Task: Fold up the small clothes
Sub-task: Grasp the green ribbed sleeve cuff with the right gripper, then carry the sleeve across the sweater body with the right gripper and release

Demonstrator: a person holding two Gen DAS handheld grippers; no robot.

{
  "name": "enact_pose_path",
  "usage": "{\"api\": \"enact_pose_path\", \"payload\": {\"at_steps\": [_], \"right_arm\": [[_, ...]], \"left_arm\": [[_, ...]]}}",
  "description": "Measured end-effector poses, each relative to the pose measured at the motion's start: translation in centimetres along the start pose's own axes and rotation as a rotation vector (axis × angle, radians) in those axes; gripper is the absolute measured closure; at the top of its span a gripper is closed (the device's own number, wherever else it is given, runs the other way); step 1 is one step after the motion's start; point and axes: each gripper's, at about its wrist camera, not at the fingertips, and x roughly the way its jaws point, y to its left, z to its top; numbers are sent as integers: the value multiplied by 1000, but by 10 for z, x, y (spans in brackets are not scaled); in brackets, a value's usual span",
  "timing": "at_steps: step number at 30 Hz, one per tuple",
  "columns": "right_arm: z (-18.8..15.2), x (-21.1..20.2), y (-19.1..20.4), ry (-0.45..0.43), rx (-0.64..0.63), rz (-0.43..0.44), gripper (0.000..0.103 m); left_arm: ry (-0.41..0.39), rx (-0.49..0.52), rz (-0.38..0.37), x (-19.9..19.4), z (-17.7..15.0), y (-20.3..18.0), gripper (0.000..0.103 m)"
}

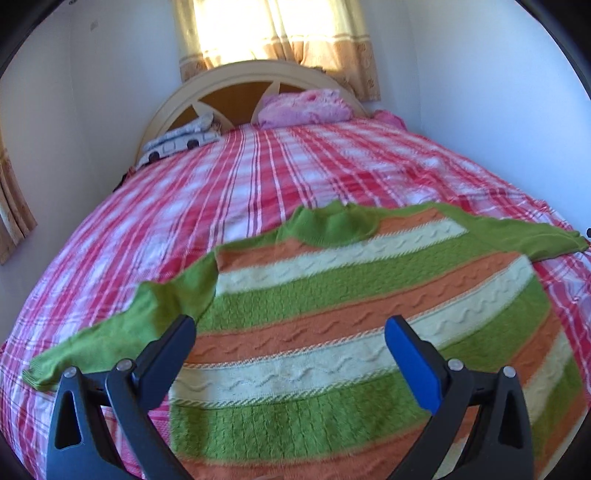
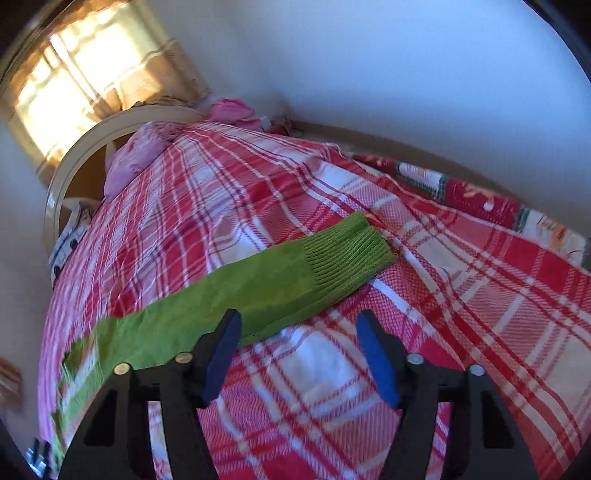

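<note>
Beneath the left gripper's [image 1: 290, 343] parted fingers [image 1: 410, 354], striped sweater [image 1: 332, 295] flat.

Daylight glowing through the yellow-beige curtained window [image 1: 277, 33] at top centre, overexposed glare there, soft motion blur throughout, strong fisheye bending and dark vignette at corners

The sweater [image 1: 332, 325] runs off the bottom edge of the left wrist view, its hem unseen. In the right wrist view its body smears into blur at the lower left, and a small dark object [image 2: 37, 458] there is unreadable.
</note>
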Motion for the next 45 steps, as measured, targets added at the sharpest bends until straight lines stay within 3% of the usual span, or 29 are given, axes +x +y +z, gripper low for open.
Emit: {"api": "enact_pose_path", "payload": {"at_steps": [6,8,10,17,26,35,45], "right_arm": [[21,44,-17,43,88,-48,49],[26,55,-23,47,110,-71,60],[31,61,-26,23,112,-91,94],[39,52,6,-70,-2,-29,96],[24,2,158,-165,-332,184,97],[-44,-23,306,-154,-570,416,97],[-152,0,401,-43,-728,541,97]], "left_arm": [[44,-30,0,20,-7,7,0],[55,-21,-2,25,-10,6,0],[71,-20,-13,32,-11,6,0],[132,-33,-60,48,-18,8,0],[151,-71,-104,51,-19,15,0],[83,-89,-102,23,-8,35,0],[38,-98,-46,1,1,67,0]]}}
